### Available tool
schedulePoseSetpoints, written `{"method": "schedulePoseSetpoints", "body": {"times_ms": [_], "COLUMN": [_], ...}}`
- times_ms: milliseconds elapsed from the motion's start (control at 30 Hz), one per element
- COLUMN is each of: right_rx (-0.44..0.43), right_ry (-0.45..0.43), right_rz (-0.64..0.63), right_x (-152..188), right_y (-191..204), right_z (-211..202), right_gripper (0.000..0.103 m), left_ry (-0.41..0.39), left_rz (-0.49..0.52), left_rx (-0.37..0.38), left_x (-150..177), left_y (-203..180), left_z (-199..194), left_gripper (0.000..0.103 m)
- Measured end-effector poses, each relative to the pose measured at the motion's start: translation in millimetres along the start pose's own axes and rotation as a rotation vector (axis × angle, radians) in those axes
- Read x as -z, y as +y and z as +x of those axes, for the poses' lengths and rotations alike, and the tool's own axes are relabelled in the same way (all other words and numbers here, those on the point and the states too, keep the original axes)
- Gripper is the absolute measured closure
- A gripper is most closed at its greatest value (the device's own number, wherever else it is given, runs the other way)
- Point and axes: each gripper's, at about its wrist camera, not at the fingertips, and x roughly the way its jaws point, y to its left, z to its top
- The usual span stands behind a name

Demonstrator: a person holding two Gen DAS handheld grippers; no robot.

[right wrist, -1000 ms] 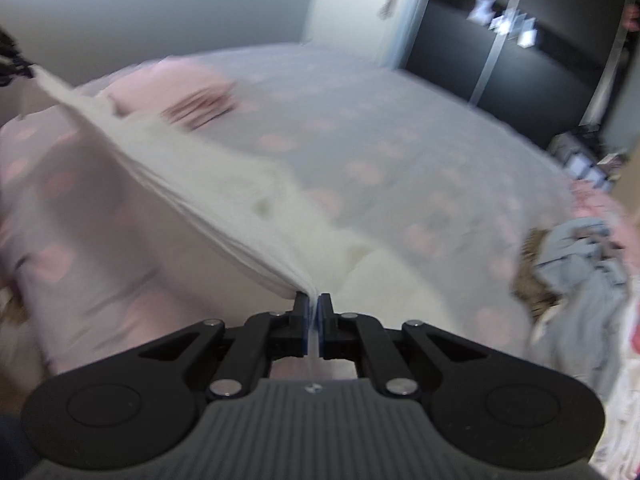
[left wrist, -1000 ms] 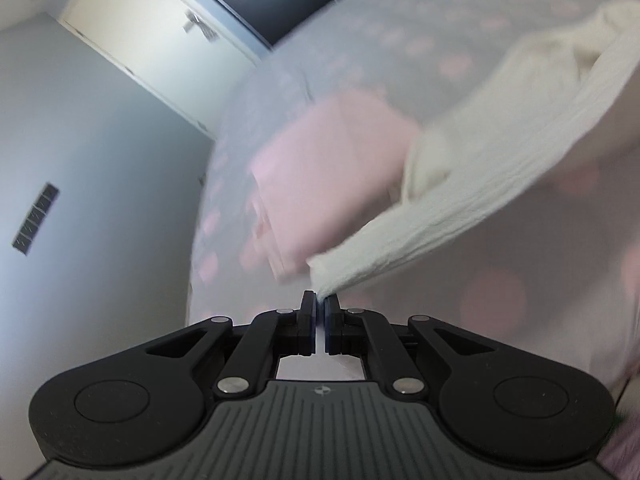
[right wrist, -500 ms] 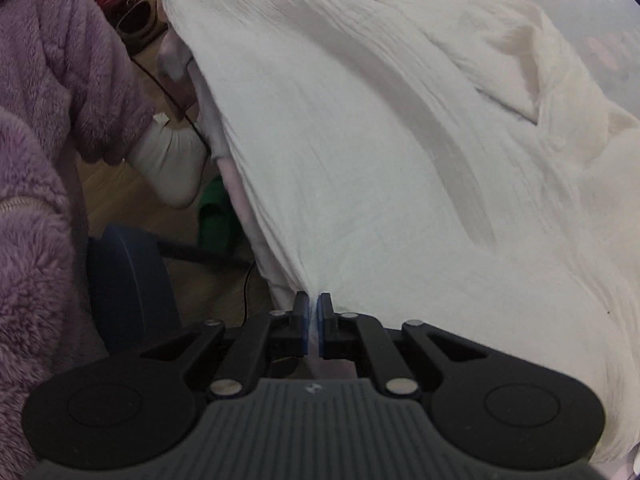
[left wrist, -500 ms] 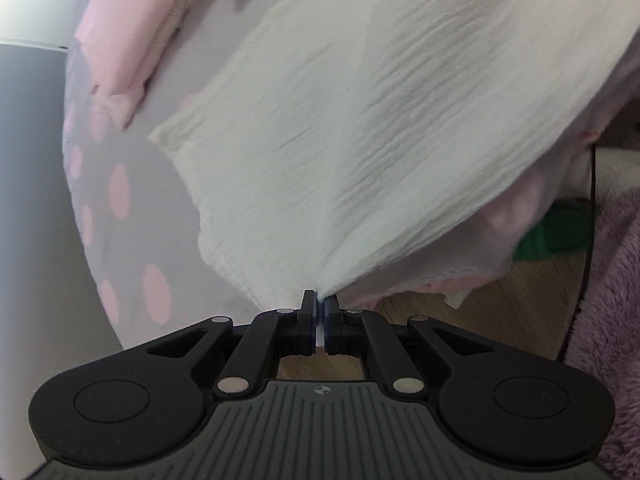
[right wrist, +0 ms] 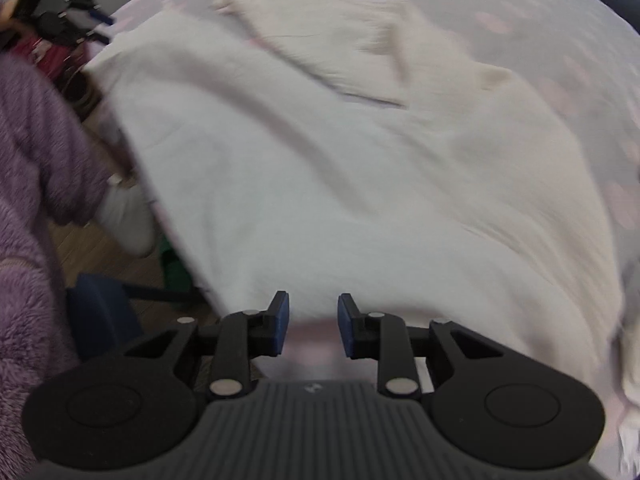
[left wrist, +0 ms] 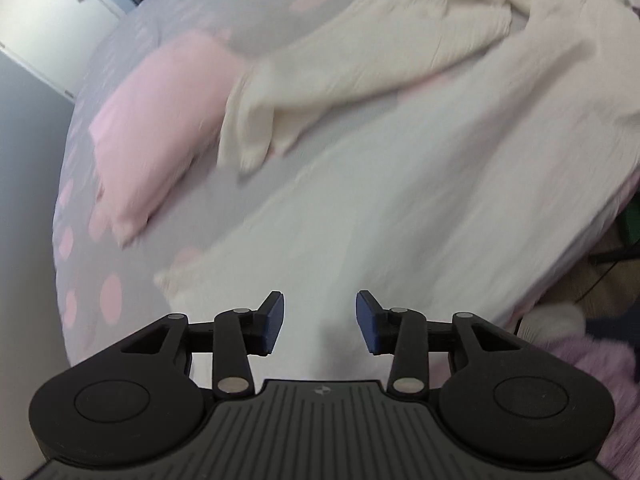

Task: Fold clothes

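The left gripper (left wrist: 319,322) has its two blue-tipped fingers (left wrist: 272,320) spread wide apart, with nothing between them. The right gripper (right wrist: 313,330) is spread apart too and holds nothing.

The cream shirt (left wrist: 420,184) lies spread out on the bed (left wrist: 80,240). It is right in front of both grippers and below them. In the left wrist view, the near edge of the shirt sits just past the fingers, and one corner of it (left wrist: 172,280) pokes out to the left of them. A long sleeve (left wrist: 360,68) stretches across the far side of the bed, and its end touches a folded pink cloth (left wrist: 160,120).

In the right wrist view, the shirt (right wrist: 360,184) fills most of the picture. Its near edge hangs over the side of the bed, just ahead of the fingers (right wrist: 280,322). The folded sleeve (right wrist: 340,44) lies on the far part.

The bed cover is grey with pink dots (left wrist: 111,298). A fuzzy purple sleeve (right wrist: 28,184) shows on the left of the right wrist view. The pictures are blurry, so small things are hard to tell.
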Motion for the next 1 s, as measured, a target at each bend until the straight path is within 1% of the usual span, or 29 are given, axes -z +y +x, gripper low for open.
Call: {"method": "schedulePoseSetpoints", "body": {"times_ms": [67,133,200,300,367,400,433,500,567,633,667,700,733,800,867,933,1000], "right_rx": [0.058,0.109,0.159,0.205,0.204,0.201,0.198,0.198,0.195,0.172,0.167,0.163,0.169,0.192,0.212,0.246,0.302], "right_ry": [0.008,0.023,0.041,0.061,0.054,0.049,0.049,0.074,0.109,0.13,0.132,0.132,0.132,0.133,0.138,0.159,0.197], "right_rz": [0.064,0.156,0.244,0.336,0.379,0.394,0.408,0.425,0.446,0.464,0.456,0.447,0.442,0.432,0.429,0.422,0.418], "right_x": [12.8,26.9,41.4,61.1,69.6,71.6,73.7,75.1,77.5,80.3,79.4,78.2,76.7,73.9,73.3,75.7,82.5], "right_y": [-21.9,-43.9,-60.4,-81.7,-91.4,-94.6,-98.6,-102.7,-107.2,-107.5,-105.3,-102.8,-100.5,-96.5,-95.3,-97.9,-105.2], "right_z": [-9.7,-16.0,-15.8,-10.0,-4.1,-0.7,3.5,14.8,28.0,38.3,39.5,40.0,37.2,26.7,9.8,-9.5,-24.6], "right_gripper": [0.074,0.074,0.074,0.072,0.063,0.055,0.051,0.051,0.052,0.065,0.069,0.083,0.088,0.092,0.092,0.092,0.093], "left_ry": [-0.032,-0.052,-0.058,-0.052,-0.056,-0.063,-0.068,-0.075,-0.056,-0.036,-0.025,-0.015,-0.006,0.004,0.004,0.011,0.018], "left_rz": [0.031,0.047,0.053,0.084,0.109,0.12,0.129,0.139,0.143,0.146,0.148,0.15,0.162,0.181,0.173,0.144,0.129], "left_rx": [-0.003,-0.002,-0.001,-0.009,-0.001,0.01,0.015,0.016,0.023,0.032,0.037,0.042,0.043,0.043,0.049,0.062,0.07], "left_x": [-22.5,-43.8,-63.1,-84.8,-95.2,-99.3,-101.8,-106.2,-107.5,-108.5,-108.9,-109.4,-108.3,-105.6,-104.7,-105.5,-106.4], "left_y": [-10.8,-18.0,-24.1,-33.9,-38.9,-40.4,-42.0,-45.1,-47.8,-50.4,-51.7,-53.1,-55.4,-58.8,-57.3,-53.7,-51.6], "left_z": [4.9,16.2,29.0,49.8,57.9,60.6,63.1,68.0,75.4,83.0,86.8,90.6,93.6,97.1,98.0,98.8,99.4], "left_gripper": [0.065,0.065,0.065,0.065,0.065,0.064,0.063,0.058,0.058,0.057,0.057,0.057,0.057,0.058,0.058,0.058,0.058]}}
